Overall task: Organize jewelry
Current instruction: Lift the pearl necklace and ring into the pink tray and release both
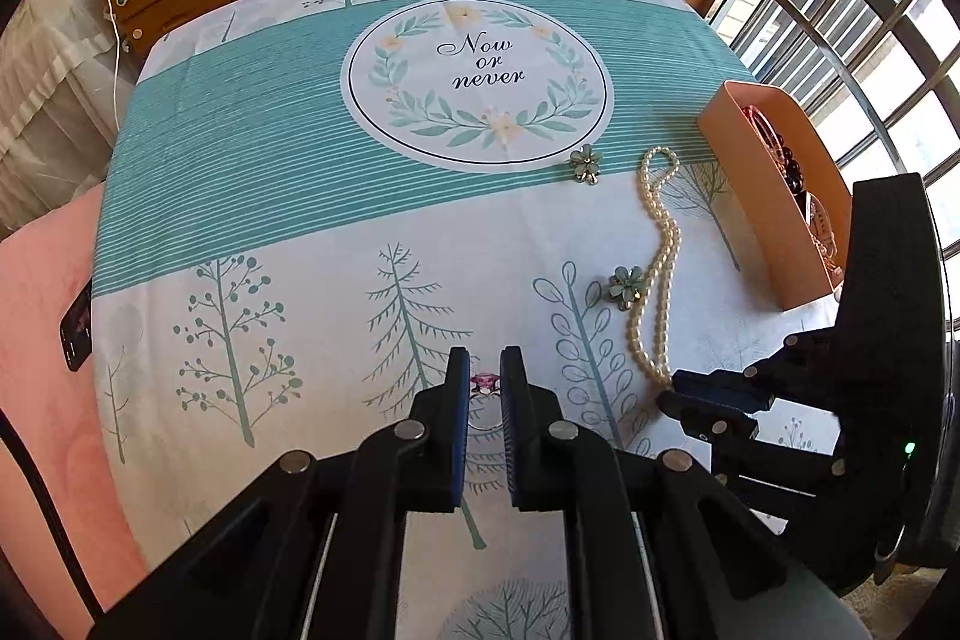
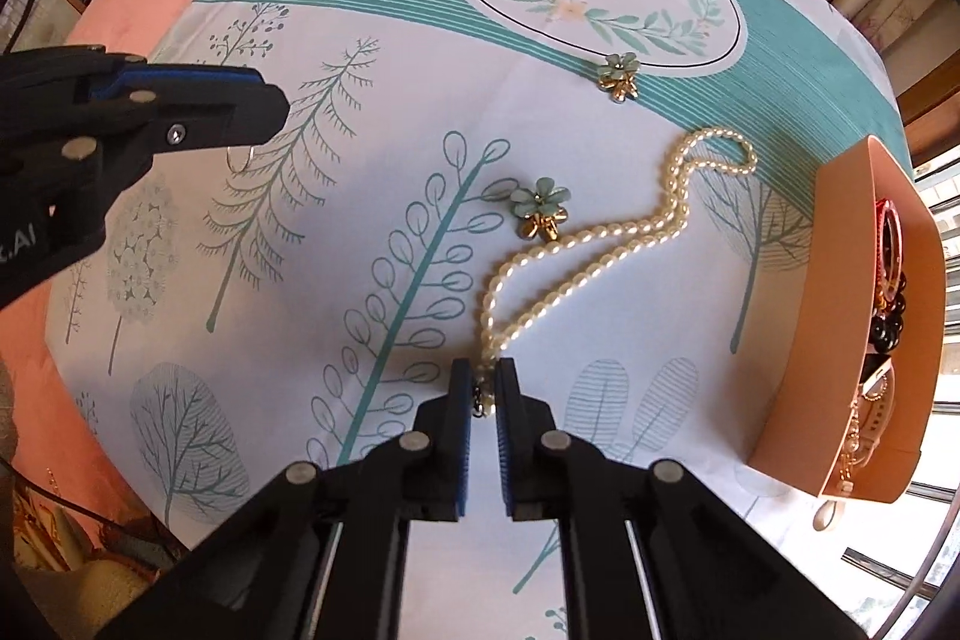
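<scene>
Left gripper (image 1: 485, 376) pinches a pink-stoned ring (image 1: 483, 383); right gripper (image 2: 485, 388) closes on the end of a pearl necklace (image 2: 606, 235) on the tablecloth (image 2: 240, 340).

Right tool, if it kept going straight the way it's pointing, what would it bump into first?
The right tool is shut on the near end of the pearl necklace. Straight ahead lies the rest of that strand, then probably the nearer green flower earring, though depth is hard to judge.

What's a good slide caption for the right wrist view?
Right claw pinching one end of the pearl necklace beside two flower earrings, orange box at right.
</scene>
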### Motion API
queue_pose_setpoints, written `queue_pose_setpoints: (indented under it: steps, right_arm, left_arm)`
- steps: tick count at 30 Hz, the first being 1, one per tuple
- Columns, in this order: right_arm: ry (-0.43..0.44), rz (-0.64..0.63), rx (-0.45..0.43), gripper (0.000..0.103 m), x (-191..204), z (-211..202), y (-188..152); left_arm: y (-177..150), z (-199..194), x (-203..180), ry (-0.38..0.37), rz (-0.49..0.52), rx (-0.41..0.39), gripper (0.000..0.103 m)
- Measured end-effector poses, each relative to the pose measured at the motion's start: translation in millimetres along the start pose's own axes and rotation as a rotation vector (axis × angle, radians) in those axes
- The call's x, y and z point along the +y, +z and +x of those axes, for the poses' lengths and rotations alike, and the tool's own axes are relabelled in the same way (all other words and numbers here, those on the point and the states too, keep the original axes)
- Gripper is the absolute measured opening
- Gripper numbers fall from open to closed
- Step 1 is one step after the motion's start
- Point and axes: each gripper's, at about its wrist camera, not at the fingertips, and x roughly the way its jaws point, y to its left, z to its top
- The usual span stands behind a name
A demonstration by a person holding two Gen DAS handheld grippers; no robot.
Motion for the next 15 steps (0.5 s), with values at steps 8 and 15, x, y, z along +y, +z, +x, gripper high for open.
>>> queue_pose_setpoints:
  steps: [8, 15]
  right_arm:
    - [0.244, 0.137, -0.174, 0.004, -59.5, -58.5, -26.0]
    - [0.375, 0.221, -0.455, 0.004, -86.4, -140.7, -55.6]
  left_arm:
    - [4.0, -21.0, -17.2, 0.005, 0.034, -0.037, 0.008]
    - [19.6, -44.5, -49.6, 0.004, 0.075, -0.089, 0.008]
